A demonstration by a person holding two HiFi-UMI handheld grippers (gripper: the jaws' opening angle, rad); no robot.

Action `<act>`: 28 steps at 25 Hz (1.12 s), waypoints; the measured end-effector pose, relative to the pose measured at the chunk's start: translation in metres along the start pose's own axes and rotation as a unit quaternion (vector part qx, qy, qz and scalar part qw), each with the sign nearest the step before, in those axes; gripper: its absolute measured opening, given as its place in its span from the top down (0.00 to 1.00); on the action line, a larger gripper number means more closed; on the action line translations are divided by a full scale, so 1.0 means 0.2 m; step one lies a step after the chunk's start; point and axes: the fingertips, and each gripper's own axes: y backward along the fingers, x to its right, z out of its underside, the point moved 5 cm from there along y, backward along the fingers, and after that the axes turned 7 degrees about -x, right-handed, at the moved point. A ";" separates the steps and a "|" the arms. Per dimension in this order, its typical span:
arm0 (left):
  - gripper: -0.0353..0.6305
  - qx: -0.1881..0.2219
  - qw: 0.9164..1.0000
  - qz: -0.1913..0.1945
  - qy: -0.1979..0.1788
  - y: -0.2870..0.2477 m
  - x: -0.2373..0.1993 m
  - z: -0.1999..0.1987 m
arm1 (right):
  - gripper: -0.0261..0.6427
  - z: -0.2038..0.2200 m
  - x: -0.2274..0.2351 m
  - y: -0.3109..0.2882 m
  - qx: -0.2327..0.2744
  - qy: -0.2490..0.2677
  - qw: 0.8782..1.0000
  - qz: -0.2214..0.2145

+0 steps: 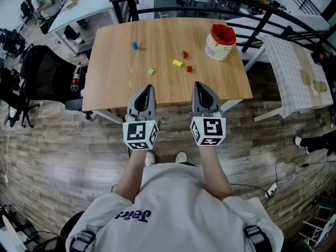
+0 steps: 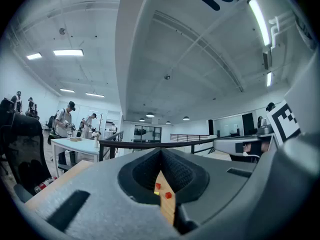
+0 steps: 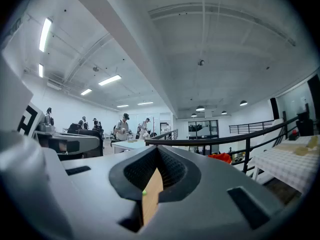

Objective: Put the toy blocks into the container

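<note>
No block has been picked up yet, so the task looks to be at its very start. Five small toy pieces lie loose on the light wooden bench (image 1: 110,83): a blue block (image 1: 135,45) at the far left, a green block (image 1: 151,71) nearer, and a yellow block (image 1: 177,63) between a far red block (image 1: 185,54) and a near red block (image 1: 189,69). The cream container (image 1: 220,42) with a red rim stands at the far right, near the red pieces. The left tongs (image 1: 149,88) and the right tongs (image 1: 198,84) hover over the near edge, both closed tip to tip on nothing. The next move probably calls for opening one pair and reaching forward; the green block lies closest to the left pair. The container's inside is not visible, and the blocks' exact shapes are too small to make out.
</note>
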 end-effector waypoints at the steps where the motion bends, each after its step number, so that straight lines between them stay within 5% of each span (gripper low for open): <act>1: 0.94 -0.002 1.000 -0.001 0.001 0.00 0.02 0.01 | 0.95 0.01 0.02 0.01 -0.002 -0.004 1.000 -0.001; 16: 0.94 -0.042 0.999 -0.010 0.013 -0.04 0.23 0.13 | 0.94 0.23 0.17 0.06 -0.066 -0.062 0.995 -0.048; 28: 0.94 -0.048 0.997 0.061 0.013 -0.57 0.09 0.15 | 0.94 0.17 0.26 -0.39 -0.074 -0.038 0.996 -0.031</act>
